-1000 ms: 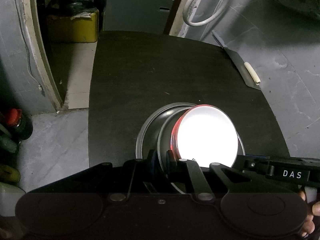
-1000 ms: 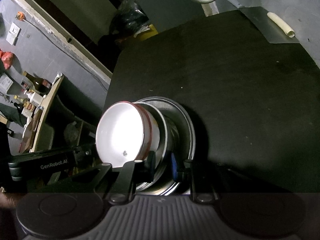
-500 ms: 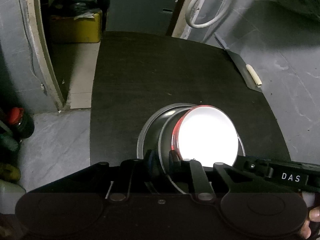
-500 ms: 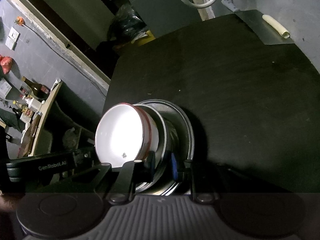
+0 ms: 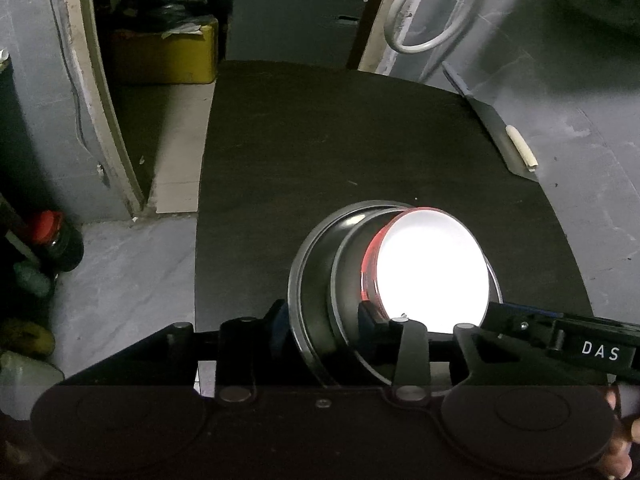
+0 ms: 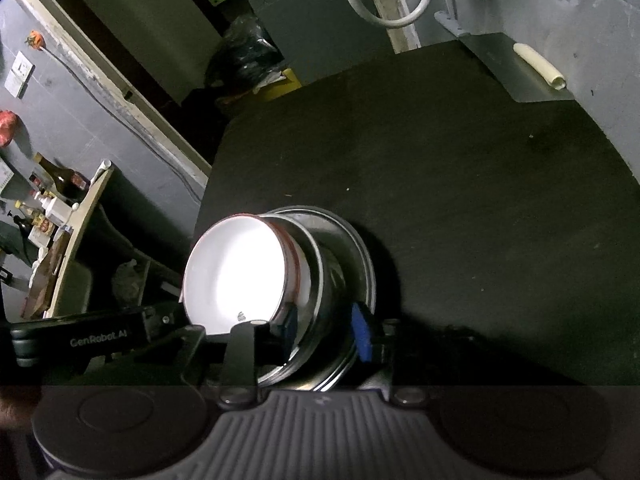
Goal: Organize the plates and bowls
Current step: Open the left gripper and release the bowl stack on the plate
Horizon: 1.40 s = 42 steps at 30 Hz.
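A white bowl with a red rim (image 5: 432,272) (image 6: 236,276) sits nested in a steel bowl (image 5: 344,264) (image 6: 316,256). That bowl stands on a steel plate (image 5: 308,256) (image 6: 360,256) near the front edge of the black table (image 5: 320,140). My left gripper (image 5: 324,324) straddles the left rims of the steel bowl and plate. Its jaws are opening and the pads stand off the metal. From the other side, my right gripper (image 6: 326,332) straddles the same two rims. Its blue pads are spreading apart too.
A flat metal sheet with a pale roll (image 5: 520,148) (image 6: 540,64) lies at the table's far right corner. A white hose loop (image 5: 424,12) hangs behind. A yellow box (image 5: 168,56) and bottles (image 5: 52,236) stand on the floor to the left. Further left is a shelf of bottles (image 6: 60,188).
Both grippers were shut on the stack's steel rims and now their fingers have spread apart. The stack and both hands have stayed in place.
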### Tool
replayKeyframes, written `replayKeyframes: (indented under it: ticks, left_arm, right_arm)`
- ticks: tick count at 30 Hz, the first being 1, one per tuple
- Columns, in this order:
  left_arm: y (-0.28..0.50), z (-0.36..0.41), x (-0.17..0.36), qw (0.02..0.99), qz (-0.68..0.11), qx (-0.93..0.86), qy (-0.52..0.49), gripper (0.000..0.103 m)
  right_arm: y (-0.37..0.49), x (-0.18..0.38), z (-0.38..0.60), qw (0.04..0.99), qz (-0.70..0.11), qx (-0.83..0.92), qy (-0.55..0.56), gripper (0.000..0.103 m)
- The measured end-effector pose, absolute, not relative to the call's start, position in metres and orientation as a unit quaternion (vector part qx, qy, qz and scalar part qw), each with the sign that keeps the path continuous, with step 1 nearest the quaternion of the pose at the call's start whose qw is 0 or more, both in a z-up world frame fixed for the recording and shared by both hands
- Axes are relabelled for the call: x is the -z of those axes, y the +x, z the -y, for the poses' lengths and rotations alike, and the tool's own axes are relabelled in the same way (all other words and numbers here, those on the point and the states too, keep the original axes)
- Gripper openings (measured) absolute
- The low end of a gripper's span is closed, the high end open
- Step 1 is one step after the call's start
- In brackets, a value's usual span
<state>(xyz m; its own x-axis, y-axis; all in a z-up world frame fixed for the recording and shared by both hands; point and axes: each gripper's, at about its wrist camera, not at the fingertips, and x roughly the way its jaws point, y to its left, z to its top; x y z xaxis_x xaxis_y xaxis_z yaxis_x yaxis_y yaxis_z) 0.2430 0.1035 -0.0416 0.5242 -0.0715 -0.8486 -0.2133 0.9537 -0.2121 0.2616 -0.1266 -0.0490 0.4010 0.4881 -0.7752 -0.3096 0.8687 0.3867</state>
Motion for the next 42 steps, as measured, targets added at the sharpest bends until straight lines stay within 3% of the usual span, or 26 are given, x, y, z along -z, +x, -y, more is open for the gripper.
replayKeyframes:
  ticks: [17, 20, 34, 42]
  left_arm:
    - [0.236, -0.101, 0.032, 0.872, -0.469, -0.069, -0.121, 0.066]
    - [0.235, -0.102, 0.031, 0.873, -0.467, -0.069, -0.122, 0.068]
    - [0.227, -0.097, 0.022, 0.882, -0.451, -0.071, -0.118, 0.086]
    - [0.226, -0.093, 0.017, 0.883, -0.449, -0.070, -0.117, 0.088]
  right_arm:
    - [0.257, 0.043, 0.130, 0.841, -0.482, -0.231, 0.086, 0.042]
    - [0.257, 0.041, 0.131, 0.841, -0.477, -0.236, 0.093, 0.051]
    - [0.251, 0.035, 0.130, 0.845, -0.466, -0.245, 0.089, 0.054]
    - [0.244, 0.026, 0.134, 0.856, -0.447, -0.244, 0.086, 0.070]
